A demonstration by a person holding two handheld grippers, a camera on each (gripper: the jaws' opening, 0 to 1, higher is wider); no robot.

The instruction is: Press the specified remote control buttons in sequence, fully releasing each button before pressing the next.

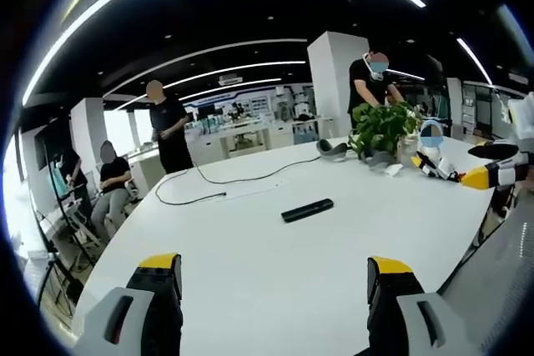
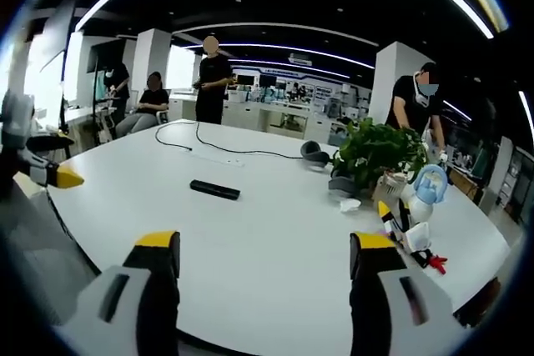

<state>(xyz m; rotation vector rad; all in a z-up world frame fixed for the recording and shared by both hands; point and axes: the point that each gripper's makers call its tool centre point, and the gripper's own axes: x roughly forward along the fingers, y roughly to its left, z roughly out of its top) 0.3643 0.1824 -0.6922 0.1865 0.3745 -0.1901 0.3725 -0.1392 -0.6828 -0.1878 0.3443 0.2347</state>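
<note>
both grippers hover over the near edge of the white table (image 1: 250,289), jaws spread and holding nothing — left gripper (image 1: 275,277), right gripper (image 2: 263,260). ahead, well apart, lies the black remote (image 1: 307,210) flat mid-table, long axis crosswise; it sits left of the right gripper's line, slightly right of the left's — neither clearly nearer.

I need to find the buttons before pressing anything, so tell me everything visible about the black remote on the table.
The remote is a slim, flat, black bar, apparently plastic, lying flat on the white table, out in the open. Nothing touches it; both grippers are well short of it. A black cable lies beyond it. Its buttons are too small to make out.
</note>
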